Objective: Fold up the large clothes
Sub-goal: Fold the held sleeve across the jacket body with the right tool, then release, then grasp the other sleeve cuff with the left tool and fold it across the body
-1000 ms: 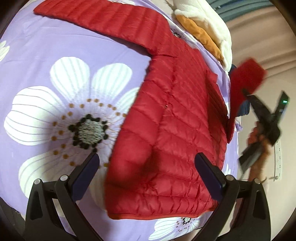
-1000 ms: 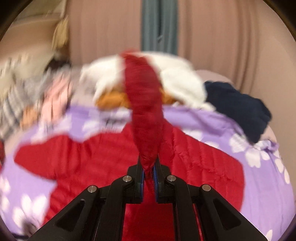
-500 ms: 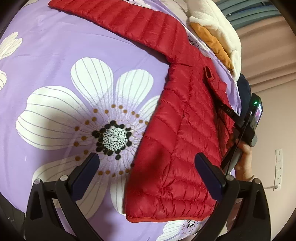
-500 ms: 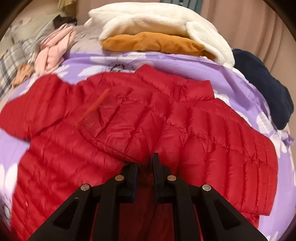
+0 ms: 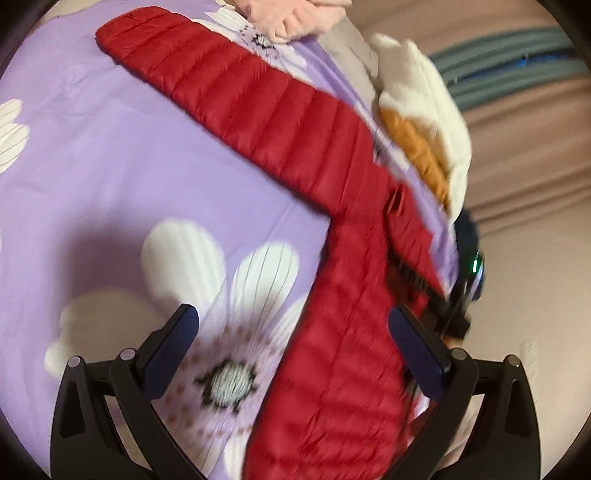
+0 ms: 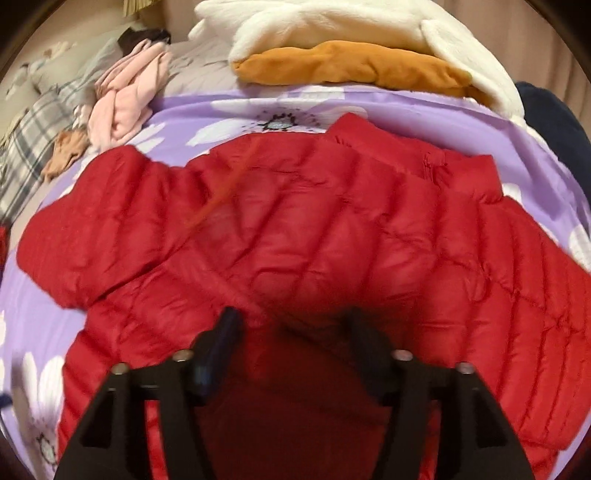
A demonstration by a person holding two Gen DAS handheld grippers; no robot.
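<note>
1. Left gripper (image 5: pixel 291 332) is hovering with its jaws spread wide, its blue pads apart over the lower body of the red puffer jacket (image 5: pixel 340 332) and the flower print beside it, gripping nothing.
2. Right gripper (image 6: pixel 291 332) is sitting low over the jacket with its fingers parted; red fabric is showing between them, but nothing is being pinched. The frame is blurred here, so I cannot tell whether the fingertips are touching the cloth.
3. From the right wrist view, the red puffer jacket (image 6: pixel 314 236) is lying spread on the purple floral bedspread (image 6: pixel 406 110), collar toward the far side. One sleeve is lying folded across the chest, its cuff edge showing as an orange-red line, and the other sleeve is reaching out toward the left of that view.
4. From the left wrist view, that outstretched sleeve is running diagonally up and left across the purple floral bedspread (image 5: pixel 110 166), while the jacket's body is running down between the left gripper's fingers.
5. At the right edge of the left wrist view, the right gripper (image 5: pixel 448 312) is appearing as a dark blurred shape with a green light, sitting at the jacket's far side.
6. Beyond the collar, a white fleece garment (image 6: pixel 332 26) is lying over an orange garment (image 6: pixel 351 62). A navy garment (image 6: pixel 554 118) is lying to their right.
7. Pink clothes (image 6: pixel 125 99) are lying bunched at the far left, next to a plaid fabric (image 6: pixel 29 140).
</note>
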